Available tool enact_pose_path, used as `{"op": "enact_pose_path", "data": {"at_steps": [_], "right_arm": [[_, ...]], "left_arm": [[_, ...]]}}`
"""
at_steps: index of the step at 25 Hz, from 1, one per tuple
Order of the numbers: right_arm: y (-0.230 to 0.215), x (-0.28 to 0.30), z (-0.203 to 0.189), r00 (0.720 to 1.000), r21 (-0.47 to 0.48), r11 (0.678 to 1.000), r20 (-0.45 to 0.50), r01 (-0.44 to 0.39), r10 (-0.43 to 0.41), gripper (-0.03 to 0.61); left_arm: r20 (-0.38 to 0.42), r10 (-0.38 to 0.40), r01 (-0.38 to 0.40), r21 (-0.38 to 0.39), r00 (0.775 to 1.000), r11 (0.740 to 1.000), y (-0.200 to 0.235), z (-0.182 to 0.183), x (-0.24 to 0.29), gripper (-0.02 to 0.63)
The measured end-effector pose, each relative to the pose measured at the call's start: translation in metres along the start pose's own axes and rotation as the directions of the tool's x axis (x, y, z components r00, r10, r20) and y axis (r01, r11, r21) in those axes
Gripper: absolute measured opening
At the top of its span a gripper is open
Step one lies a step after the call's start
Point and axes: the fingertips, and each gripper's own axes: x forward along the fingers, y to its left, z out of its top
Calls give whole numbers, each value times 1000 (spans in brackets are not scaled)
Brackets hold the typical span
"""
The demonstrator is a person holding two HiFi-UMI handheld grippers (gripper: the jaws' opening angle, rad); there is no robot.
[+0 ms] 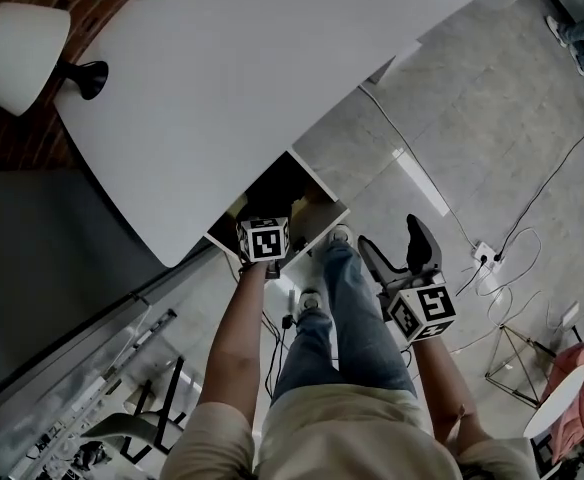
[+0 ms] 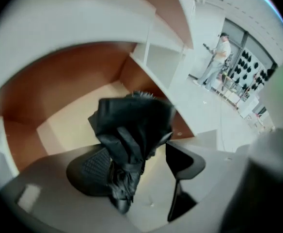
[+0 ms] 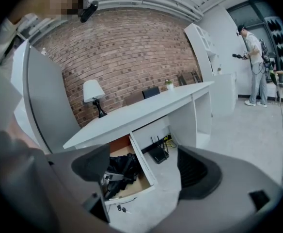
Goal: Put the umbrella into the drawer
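The black folded umbrella (image 2: 129, 130) lies in the open wooden drawer (image 2: 73, 115) under the white desk (image 1: 272, 68). My left gripper (image 2: 136, 166) hangs over the drawer with its jaws spread wide. The umbrella's lower end sits between them, close against the left pad (image 2: 90, 171), while the right finger (image 2: 182, 161) stands apart from it. In the head view only its marker cube (image 1: 264, 239) shows at the drawer front (image 1: 312, 183). My right gripper (image 1: 400, 253) is open and empty over the floor, looking at the drawer (image 3: 142, 165) and umbrella (image 3: 122, 165).
A white-shaded lamp (image 1: 22, 53) stands at the desk's far left. A router (image 3: 157, 154) sits on the floor under the desk beside the drawer. Cables and a power strip (image 1: 484, 255) lie on the floor at right. Another person (image 3: 255, 67) stands far off.
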Motion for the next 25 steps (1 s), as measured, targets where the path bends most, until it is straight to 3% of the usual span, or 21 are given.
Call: {"op": "enact_pose_path", "data": {"at_steps": [6,8,10,16,19,25], "right_arm": [[33,-37,3,1000,-19,1000,17,-3,4,410],[44,-49,4,1000,-40,999,28,0,1,391],[55,-62,6,1000,-45,999,28,4,-3,308],[76,-113,15,996,-69,995,68,68,-63,166],[92,-137,14,995,-43,998,88,55,-51,89],[124,-185,14,989,-98,993,136,71,-58,12]], "left_arm": [[125,-74,73,13,989,997,-33,6,-70,354],[169,-98,98,3,981,995,-42,7,-96,316],[211,-124,129,-10,970,992,-52,8,-124,276],[317,-219,238,-22,923,971,-89,2,-213,124],[371,-227,248,-9,900,969,-100,-2,-257,57],[441,-265,279,35,857,960,-121,-11,-338,12]]}}
